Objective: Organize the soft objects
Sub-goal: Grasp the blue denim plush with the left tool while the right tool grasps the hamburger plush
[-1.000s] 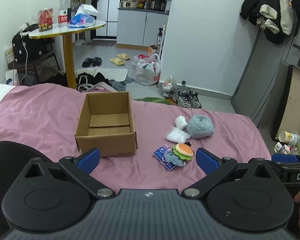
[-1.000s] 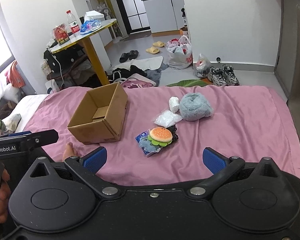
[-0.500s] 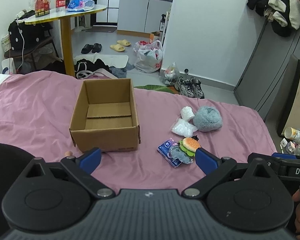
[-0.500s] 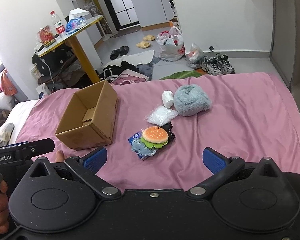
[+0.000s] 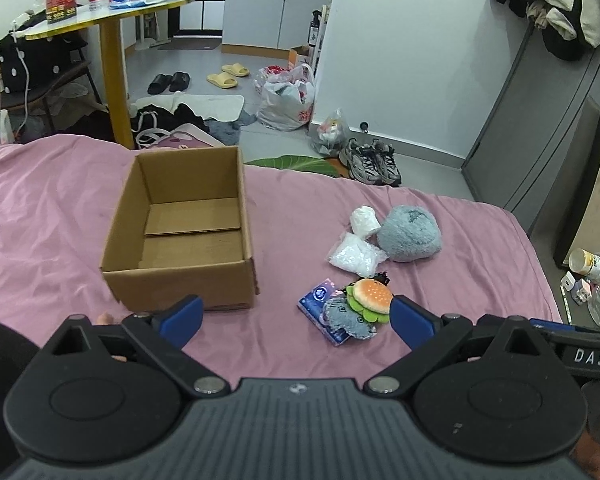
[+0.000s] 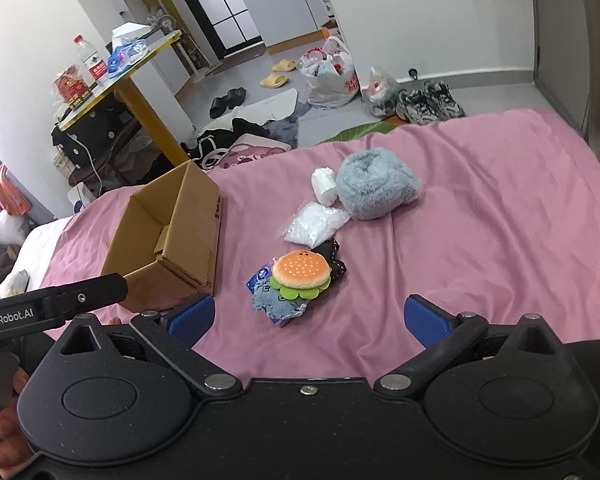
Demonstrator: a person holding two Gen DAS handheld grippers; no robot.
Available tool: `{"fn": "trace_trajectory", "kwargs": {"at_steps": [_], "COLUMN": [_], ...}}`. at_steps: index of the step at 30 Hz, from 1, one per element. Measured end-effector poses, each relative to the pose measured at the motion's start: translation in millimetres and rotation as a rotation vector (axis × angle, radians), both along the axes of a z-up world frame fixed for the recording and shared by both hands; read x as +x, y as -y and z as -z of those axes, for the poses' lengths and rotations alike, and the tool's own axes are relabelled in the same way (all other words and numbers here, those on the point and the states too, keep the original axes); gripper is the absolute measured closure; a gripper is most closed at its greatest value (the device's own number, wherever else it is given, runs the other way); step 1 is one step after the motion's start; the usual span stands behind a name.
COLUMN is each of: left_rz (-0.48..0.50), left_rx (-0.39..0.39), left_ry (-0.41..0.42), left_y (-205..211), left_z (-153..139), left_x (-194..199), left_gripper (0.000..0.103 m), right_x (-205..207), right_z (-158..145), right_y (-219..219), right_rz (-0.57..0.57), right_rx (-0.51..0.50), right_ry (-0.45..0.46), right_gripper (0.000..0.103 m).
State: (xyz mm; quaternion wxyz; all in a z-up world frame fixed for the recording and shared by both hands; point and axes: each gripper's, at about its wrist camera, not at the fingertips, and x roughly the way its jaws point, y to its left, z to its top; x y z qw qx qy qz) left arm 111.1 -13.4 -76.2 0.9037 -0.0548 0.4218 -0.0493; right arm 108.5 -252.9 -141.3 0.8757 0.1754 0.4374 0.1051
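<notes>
A: Tongs status?
B: Left tongs [image 5: 296,316] spread wide, holding nothing. Right tongs [image 6: 308,316] the same, wide apart and bare. Both hover low over the pink bedsheet [image 6: 480,240].
A: Nearest item?
B: Plush orange-and-green burger toy [image 6: 302,270] on top of a grey-blue fabric piece [image 6: 278,302] and a blue packet [image 5: 320,298], just ahead of both tongs.
A: Beyond that?
B: Clear bag of white filling [image 6: 316,224], then a white roll [image 6: 324,186] touching a fluffy grey-blue plush ball [image 6: 374,188]. Open brown cardboard box [image 5: 188,232] sits left of the cluster, upright, nothing inside.
</notes>
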Motion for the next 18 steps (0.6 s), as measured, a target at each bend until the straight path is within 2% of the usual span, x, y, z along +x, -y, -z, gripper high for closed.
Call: {"fn": "trace_trajectory", "kwargs": {"at_steps": [3,8,13,18], "left_rz": [0.002,0.007,0.014,0.031], "left_rx": [-0.003,-0.007,-0.034,-0.048], "left_ry": [-0.014,-0.040,-0.086,-0.128], "left_y": [5,11,12,19], "left_z": [6,17,33,50], "left_x": [8,20,34,47], "left_gripper": [0.004,0.013,0.028,0.032], "right_x": [5,16,24,33], "right_z": [5,20,32,43], "right_y": [1,0,4,5], "right_rz": [0.009,0.026,0.045,0.066], "right_rx": [0.027,0.051,0.103,0.167], "right_ry": [-0.003,-0.036,-0.045,-0.053], "right_gripper": [0.005,0.010,0.014,0.017]}}
